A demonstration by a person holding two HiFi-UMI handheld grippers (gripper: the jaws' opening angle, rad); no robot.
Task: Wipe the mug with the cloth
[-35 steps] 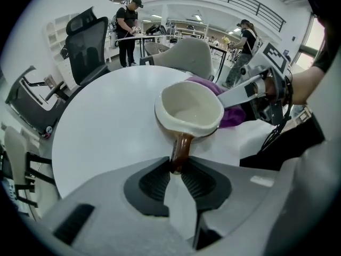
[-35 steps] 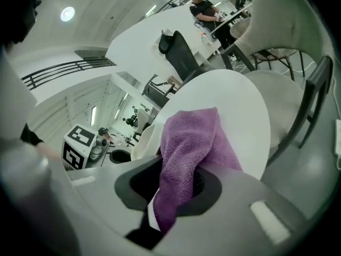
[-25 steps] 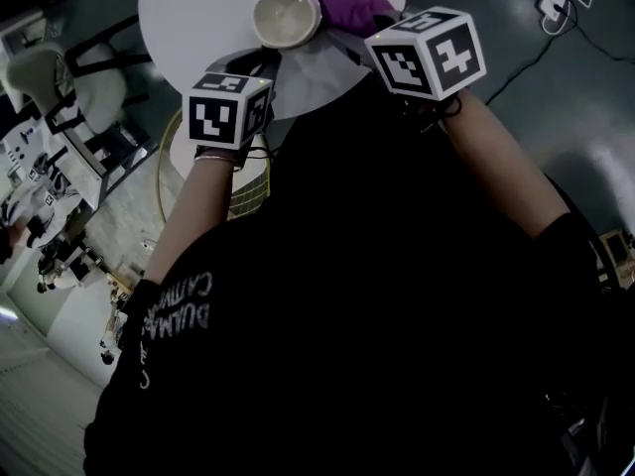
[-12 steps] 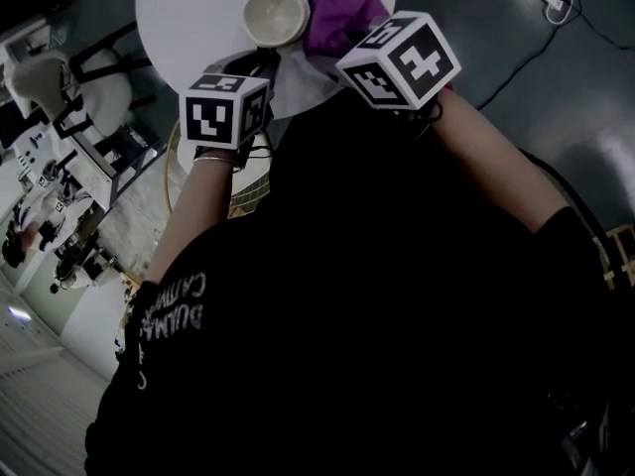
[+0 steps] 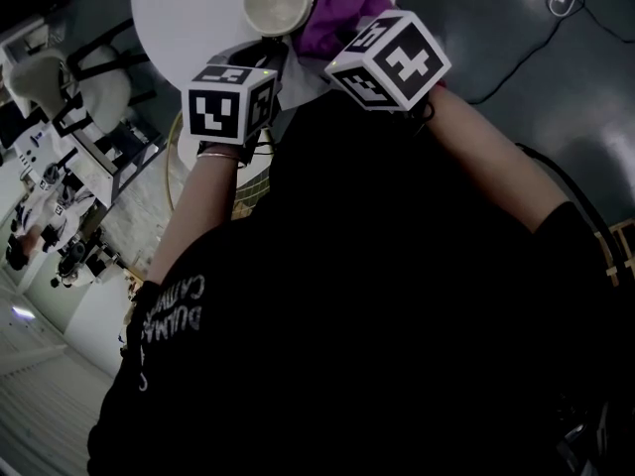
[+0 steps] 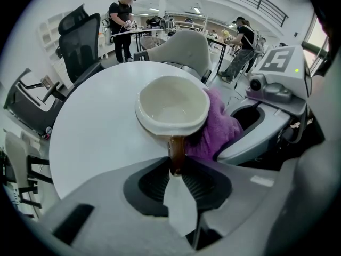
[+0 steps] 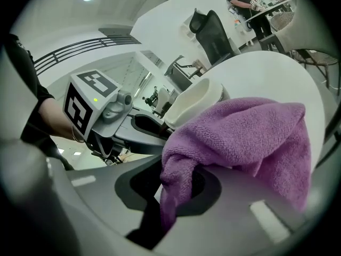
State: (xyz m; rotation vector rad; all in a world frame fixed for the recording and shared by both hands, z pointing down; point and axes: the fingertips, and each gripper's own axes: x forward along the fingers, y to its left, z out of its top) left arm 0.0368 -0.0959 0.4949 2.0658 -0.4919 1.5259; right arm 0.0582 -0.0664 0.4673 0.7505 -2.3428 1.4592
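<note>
Your left gripper (image 6: 175,167), jaws just eased wider, pinches the mug (image 6: 173,108) by its handle (image 6: 176,152) to steady it on the worktop (image 6: 96,137), while your right gripper (image 7: 178,190) clenches the purple cloth (image 7: 240,137) in its jaws against the mug's side.

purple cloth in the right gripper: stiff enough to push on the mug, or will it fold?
Likely floppy: the cloth drapes in soft folds over the right gripper and hangs down between its jaws. Its terry nap probably grips the mug rather than sliding. It looks light, so a push should just bunch it against the mug's side.
</note>
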